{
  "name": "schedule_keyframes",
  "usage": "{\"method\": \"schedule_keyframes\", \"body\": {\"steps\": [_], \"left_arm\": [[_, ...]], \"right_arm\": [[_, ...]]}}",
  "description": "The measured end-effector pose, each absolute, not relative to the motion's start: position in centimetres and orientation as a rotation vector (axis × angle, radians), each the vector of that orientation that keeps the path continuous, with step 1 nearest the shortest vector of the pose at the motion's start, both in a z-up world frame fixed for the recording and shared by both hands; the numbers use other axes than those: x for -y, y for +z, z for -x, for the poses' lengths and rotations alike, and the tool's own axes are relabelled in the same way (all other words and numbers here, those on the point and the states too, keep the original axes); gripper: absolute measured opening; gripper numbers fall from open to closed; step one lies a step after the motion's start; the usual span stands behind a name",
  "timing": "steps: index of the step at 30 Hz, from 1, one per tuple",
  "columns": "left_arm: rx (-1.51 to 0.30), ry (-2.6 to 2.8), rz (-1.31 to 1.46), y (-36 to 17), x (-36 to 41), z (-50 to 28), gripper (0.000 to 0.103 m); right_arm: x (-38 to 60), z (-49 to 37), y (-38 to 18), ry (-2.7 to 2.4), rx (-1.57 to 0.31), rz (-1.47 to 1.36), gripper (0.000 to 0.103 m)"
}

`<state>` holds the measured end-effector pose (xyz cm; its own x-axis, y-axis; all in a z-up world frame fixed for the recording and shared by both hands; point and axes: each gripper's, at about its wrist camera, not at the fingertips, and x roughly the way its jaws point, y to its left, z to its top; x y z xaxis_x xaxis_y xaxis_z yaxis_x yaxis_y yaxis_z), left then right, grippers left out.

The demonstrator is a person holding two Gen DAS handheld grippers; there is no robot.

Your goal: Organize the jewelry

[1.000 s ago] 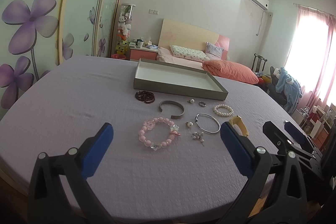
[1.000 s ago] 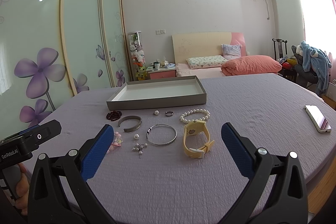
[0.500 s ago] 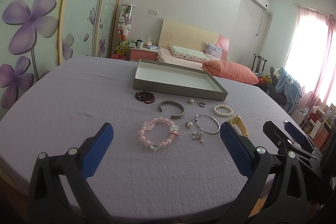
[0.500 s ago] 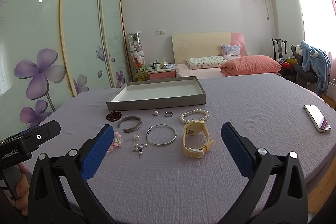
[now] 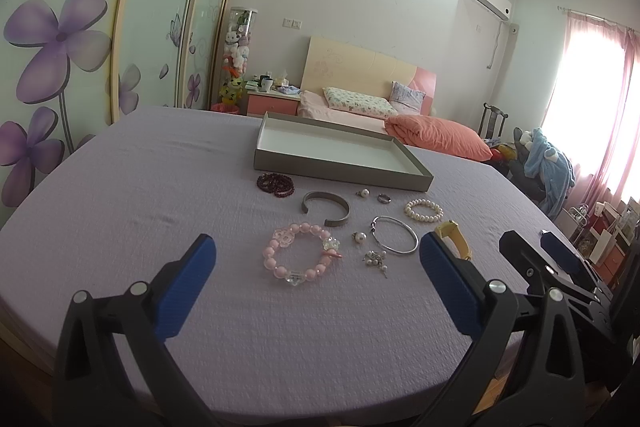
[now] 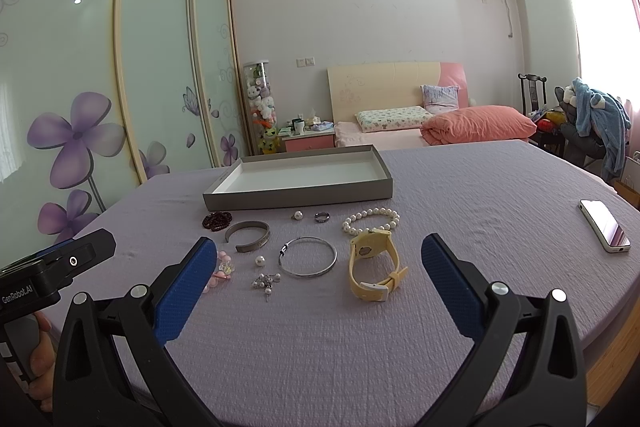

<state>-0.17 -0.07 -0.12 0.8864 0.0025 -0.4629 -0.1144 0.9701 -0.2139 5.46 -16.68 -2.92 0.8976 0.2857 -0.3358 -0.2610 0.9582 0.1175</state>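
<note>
You had a bench (image 6: 460, 211) draped in matt, crinkled lilac cloth. The tray (image 6: 296, 195) looked like matt grey card, smooth white inside. The cuff (image 6: 248, 235) showed brushed metal, the bangle (image 6: 307, 261) polished metal. The watch (image 6: 370, 267) strap seemed matt rubbery plastic; pearl bracelet (image 6: 370, 219) and pink bead bracelet (image 5: 300, 253) were glossy. The phone (image 6: 605, 230) shone.

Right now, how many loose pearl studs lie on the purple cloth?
2: one pearl stud near the tray, left of the ring; another pearl stud left of the thin silver bangle. None seem hidden.
</note>
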Motion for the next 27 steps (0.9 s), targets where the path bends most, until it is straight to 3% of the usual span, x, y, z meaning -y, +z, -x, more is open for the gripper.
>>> {"method": "schedule_keyframes", "body": {"steps": [12,27], "left_arm": [[-0.492,0.063,0.244,-0.3,0.1,0.1,0.101],[-0.657,0.028,0.311,-3.7,-1.7,-3.9,0.101]], "right_arm": [[16.9,-5.8,-3.5,0.276,-0.382,-0.071,0.102],[17.8,-13.5,-7.2,0.161,-0.674,-0.054,0.100]]}}
